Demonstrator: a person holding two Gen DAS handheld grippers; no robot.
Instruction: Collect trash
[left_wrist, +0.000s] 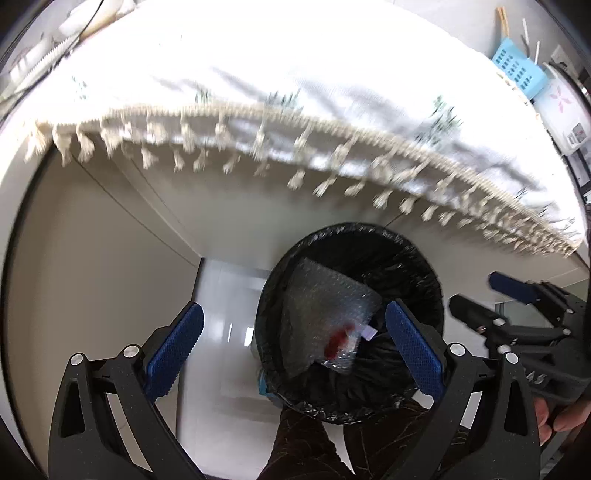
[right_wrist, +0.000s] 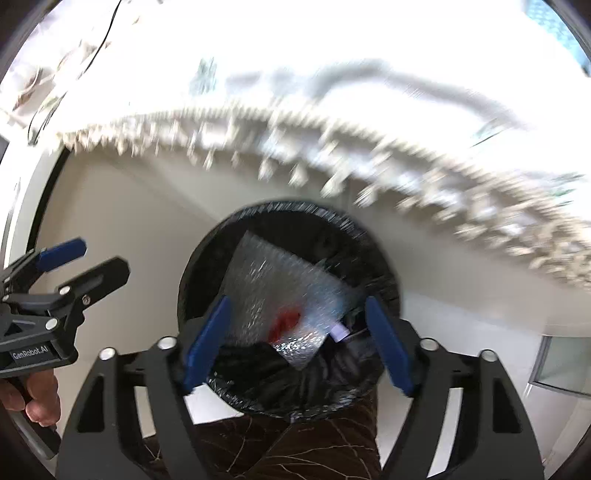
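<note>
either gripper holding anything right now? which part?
Nothing held. Left gripper and right gripper both open above the bin; the bubble wrap lies inside it.

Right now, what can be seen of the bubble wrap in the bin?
The bubble wrap sheet is clear plastic, dotted with small air cells and glinting. It lies tilted inside the black-lined trash bin, one corner pointing up toward the far rim, and rests on the crumpled black liner. A red patch shows through near its lower edge, and a small pale tag sits beside that edge. Neither gripper touches it.
</note>
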